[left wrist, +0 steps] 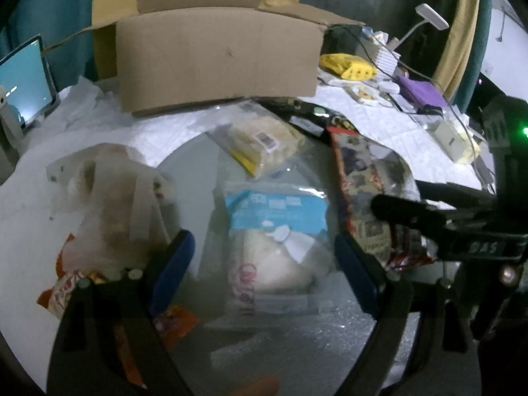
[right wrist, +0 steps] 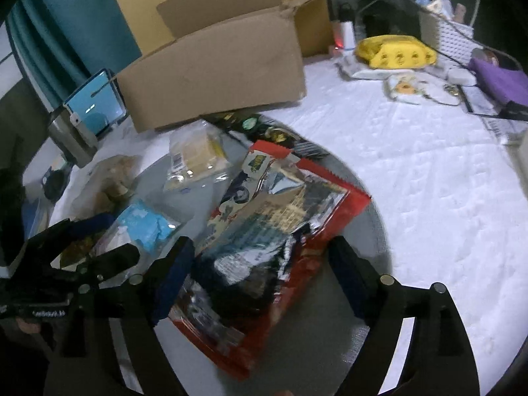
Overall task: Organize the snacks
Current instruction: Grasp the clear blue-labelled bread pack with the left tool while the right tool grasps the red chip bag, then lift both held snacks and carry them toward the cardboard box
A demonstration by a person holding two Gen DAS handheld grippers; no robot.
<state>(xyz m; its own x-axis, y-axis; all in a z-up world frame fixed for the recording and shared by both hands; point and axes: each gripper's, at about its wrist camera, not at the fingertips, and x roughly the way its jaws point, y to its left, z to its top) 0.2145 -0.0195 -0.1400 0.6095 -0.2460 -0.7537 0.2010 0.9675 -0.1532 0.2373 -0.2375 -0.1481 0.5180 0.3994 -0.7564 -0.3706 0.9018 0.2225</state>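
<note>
Snack packs lie on a round glass top. My left gripper [left wrist: 264,267] is open, its blue-padded jaws on either side of a clear pack with a blue label and white bun [left wrist: 277,231]. My right gripper [right wrist: 260,280] is open, its jaws spread around a red snack bag [right wrist: 274,231], which also shows in the left wrist view [left wrist: 363,191]. A clear pack of yellow crackers [left wrist: 260,142] lies behind, also in the right wrist view [right wrist: 198,155]. An open cardboard box [left wrist: 214,59] stands at the back, also in the right wrist view [right wrist: 217,62]. A white plastic bag [left wrist: 109,191] lies left.
A tablet [left wrist: 23,79] stands at the back left. A yellow bag [right wrist: 396,51], a purple cloth [right wrist: 498,82], a white lamp [left wrist: 429,16] and cables crowd the back right. A dark snack pack [right wrist: 274,135] lies before the box. Orange wrappers [left wrist: 171,323] lie under my left gripper.
</note>
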